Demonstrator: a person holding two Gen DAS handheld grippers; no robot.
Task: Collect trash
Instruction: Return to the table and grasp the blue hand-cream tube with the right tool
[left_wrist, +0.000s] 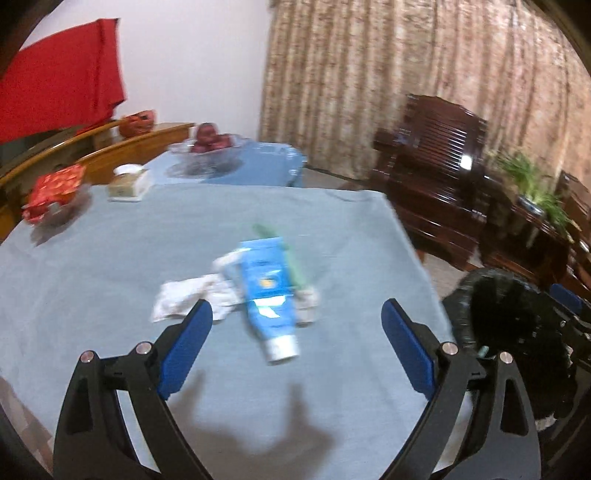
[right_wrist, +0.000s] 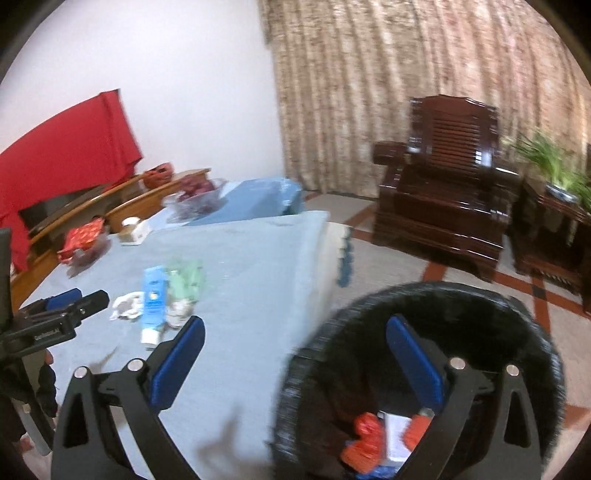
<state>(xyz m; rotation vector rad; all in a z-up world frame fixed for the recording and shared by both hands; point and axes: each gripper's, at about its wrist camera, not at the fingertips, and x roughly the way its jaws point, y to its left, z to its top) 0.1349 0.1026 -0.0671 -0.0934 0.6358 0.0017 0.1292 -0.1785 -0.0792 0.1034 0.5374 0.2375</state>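
A blue tube with a white cap (left_wrist: 269, 295) lies on the blue tablecloth (left_wrist: 110, 295) among crumpled white tissues (left_wrist: 184, 299) and a green wrapper (left_wrist: 295, 266). My left gripper (left_wrist: 297, 314) is open and empty, hovering just short of the tube. The pile also shows in the right wrist view: tube (right_wrist: 153, 299), tissues (right_wrist: 125, 304), green wrapper (right_wrist: 184, 280). My right gripper (right_wrist: 295, 332) is open and empty above the black-lined bin (right_wrist: 424, 295), which holds red wrappers (right_wrist: 364, 439) and a white box (right_wrist: 397, 435). The left gripper (right_wrist: 74, 299) shows at its left.
A red packet in a glass dish (left_wrist: 55, 195), a small box (left_wrist: 129, 182) and a fruit bowl (left_wrist: 210, 147) stand at the table's far side. A dark wooden armchair (right_wrist: 443, 184) and a plant (right_wrist: 554, 162) stand beyond the bin. The table edge (right_wrist: 321, 277) runs beside the bin.
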